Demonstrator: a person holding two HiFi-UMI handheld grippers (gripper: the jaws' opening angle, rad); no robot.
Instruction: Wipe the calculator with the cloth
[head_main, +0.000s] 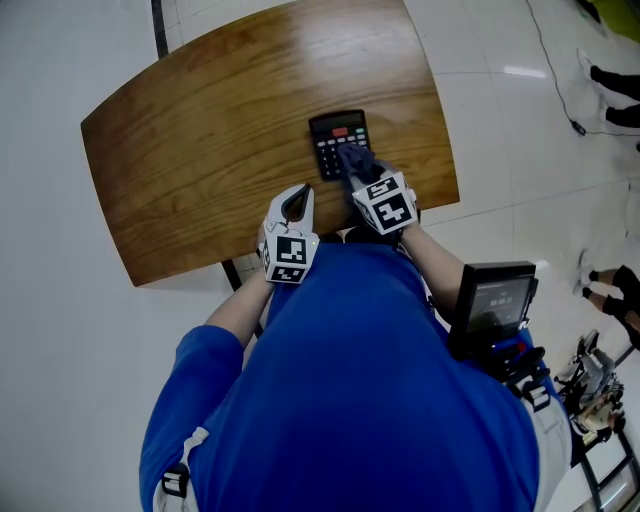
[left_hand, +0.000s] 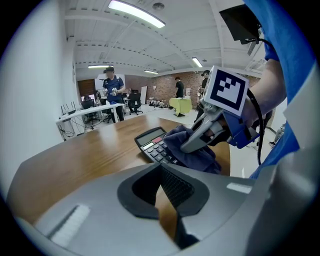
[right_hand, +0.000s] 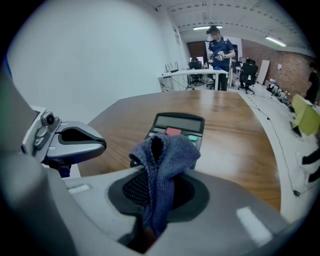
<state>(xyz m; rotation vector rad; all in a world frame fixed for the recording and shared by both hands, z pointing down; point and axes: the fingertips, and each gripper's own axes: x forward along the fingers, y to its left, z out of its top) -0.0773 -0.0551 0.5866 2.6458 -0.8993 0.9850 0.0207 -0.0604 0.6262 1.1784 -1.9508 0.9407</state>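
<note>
Calculator (head_main: 338, 134) lies flat on the table (head_main: 210, 140), straight ahead of the right gripper (head_main: 358, 172) and partly under its tip. That gripper has its jaws clamped on the cloth (right_hand: 166, 149), a blue bunch that sticks out past the tips and sits on the near rows of keys. The screen end beyond it is bare. So we're in the wiping itself, by my reading, with the near keys covered and the far end yet to do.

The left gripper (head_main: 296, 204) holds nothing, jaws drawn nearly together (just a sliver of wood shows between them). It sits beside the right one at the near edge of the table, apart from the calculator, which lies ahead of it and off to its right.

The next move, I'd say, is a stroke away from the body toward the screen, pressing lightly. Nothing pins the calculator, so a hard push could slide it forward. The idle left tool could steady its near-left corner.
</note>
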